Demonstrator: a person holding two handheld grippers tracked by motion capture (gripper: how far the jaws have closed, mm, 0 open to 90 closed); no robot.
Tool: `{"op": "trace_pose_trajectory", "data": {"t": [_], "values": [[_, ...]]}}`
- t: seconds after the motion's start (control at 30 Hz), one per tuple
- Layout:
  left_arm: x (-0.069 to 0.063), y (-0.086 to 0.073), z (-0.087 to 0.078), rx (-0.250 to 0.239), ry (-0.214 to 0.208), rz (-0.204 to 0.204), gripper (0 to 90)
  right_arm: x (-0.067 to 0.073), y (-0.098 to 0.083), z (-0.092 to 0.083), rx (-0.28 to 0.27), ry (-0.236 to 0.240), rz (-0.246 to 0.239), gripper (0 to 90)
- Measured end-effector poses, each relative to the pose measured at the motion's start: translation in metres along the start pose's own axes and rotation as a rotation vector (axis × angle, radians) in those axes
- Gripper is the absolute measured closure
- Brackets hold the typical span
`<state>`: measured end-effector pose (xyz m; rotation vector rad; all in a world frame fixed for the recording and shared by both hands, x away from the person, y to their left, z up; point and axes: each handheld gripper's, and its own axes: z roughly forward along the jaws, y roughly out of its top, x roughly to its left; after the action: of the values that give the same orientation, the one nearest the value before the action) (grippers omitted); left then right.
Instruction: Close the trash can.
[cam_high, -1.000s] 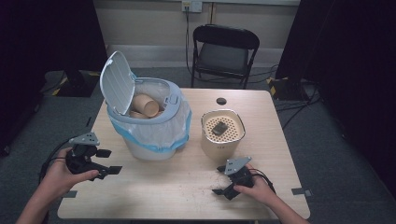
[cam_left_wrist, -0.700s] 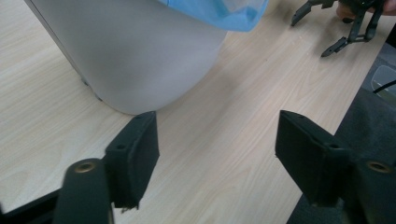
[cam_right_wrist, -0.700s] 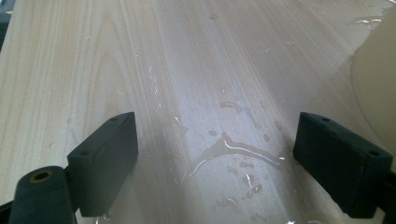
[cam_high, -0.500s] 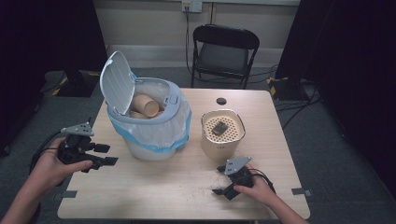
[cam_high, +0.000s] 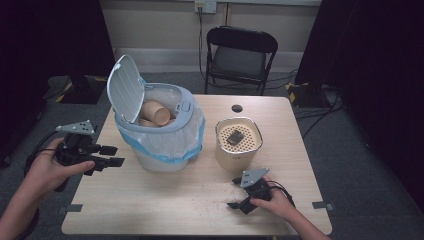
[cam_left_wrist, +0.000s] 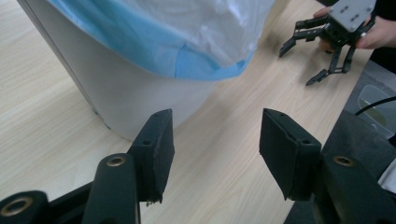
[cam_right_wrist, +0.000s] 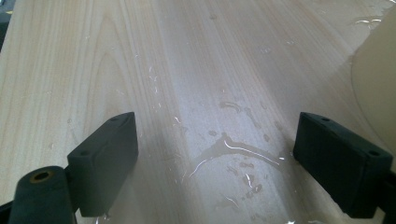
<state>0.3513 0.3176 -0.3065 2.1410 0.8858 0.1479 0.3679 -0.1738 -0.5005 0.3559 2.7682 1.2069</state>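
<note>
Meanwhile we hover our left tongs (cam_high: 114, 156), empty and just narrowing, beside the white lidded plastic bin with blue liner (cam_high: 160, 131) standing mid-tabletop (cam_high: 190, 205); our right tongs (cam_high: 239, 194) rest agape. Next, probably, reaching its raised lid.

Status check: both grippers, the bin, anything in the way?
Left gripper empty, jaws just closing partway beside bin. Right gripper open, low over the table. Bin lid up. Path clear.

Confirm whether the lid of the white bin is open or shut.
Open. The bin's lid stands raised at the left of the rim, and cardboard tubes show inside the blue-edged liner.
</note>
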Motion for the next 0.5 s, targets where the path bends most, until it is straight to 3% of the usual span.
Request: {"op": "trace_pose_trajectory", "data": {"t": [0.5], "values": [[-0.004,0.03,-0.014,0.031,0.004,0.005,46.5,0.0,0.0,0.0,0.0,-0.001,0.0,13.0]]}}
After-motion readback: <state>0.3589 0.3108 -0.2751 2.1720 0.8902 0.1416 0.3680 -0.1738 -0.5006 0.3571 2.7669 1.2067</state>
